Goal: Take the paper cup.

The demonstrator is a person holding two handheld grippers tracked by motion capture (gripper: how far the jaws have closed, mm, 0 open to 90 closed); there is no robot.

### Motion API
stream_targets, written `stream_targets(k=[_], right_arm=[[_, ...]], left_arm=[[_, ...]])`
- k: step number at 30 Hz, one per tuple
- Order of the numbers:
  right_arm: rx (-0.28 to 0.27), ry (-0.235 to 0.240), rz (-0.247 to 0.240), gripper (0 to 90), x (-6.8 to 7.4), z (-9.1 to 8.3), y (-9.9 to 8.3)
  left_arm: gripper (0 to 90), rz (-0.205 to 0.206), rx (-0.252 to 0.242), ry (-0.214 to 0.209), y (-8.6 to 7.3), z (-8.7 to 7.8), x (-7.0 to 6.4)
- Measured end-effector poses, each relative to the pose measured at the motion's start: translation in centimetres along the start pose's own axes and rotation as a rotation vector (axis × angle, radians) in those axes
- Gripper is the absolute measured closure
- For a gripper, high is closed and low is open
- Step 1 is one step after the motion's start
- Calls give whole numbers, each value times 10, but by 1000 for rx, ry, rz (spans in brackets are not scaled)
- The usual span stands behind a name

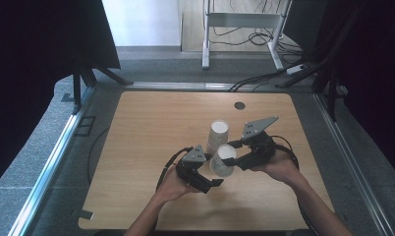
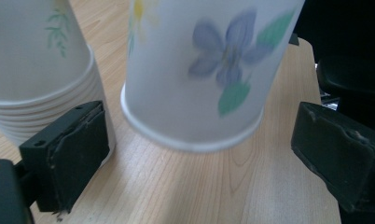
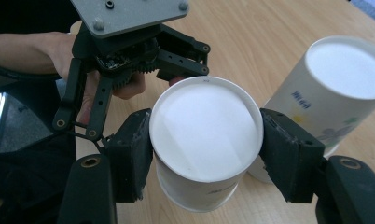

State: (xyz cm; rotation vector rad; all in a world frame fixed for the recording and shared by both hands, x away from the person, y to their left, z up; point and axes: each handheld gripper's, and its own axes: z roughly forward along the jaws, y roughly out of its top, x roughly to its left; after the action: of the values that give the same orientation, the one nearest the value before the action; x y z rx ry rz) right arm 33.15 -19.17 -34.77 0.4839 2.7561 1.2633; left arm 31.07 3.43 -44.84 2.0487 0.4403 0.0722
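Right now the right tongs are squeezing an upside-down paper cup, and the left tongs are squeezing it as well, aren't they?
Not quite. The right tongs do clamp the upside-down paper cup, pads against both its sides. The left tongs are not squeezing it: the left gripper view shows their pads spread wide, with bare table between them and the cup's rim. A stack of cups stands just beyond.

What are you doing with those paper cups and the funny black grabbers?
A person at a wooden table holds a grabber in each hand. The right gripper has its jaws closed on one upside-down paper cup, tilted and lifted off the wood. Beside it stands a stack of upside-down cups. The left gripper is open, its jaws wide on either side of the held cup's rim without touching it.
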Motion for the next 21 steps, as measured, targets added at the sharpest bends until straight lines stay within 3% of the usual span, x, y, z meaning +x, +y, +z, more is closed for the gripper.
stream_targets(k=[12, 21], right_arm=[[-1, 22, 0, 374, 3, 12, -8], [-2, 34, -7, 373, 3, 14, -9]], left_arm=[[117, 7, 21, -5, -9, 16, 1], [201, 9, -1, -5, -11, 20, 2]])
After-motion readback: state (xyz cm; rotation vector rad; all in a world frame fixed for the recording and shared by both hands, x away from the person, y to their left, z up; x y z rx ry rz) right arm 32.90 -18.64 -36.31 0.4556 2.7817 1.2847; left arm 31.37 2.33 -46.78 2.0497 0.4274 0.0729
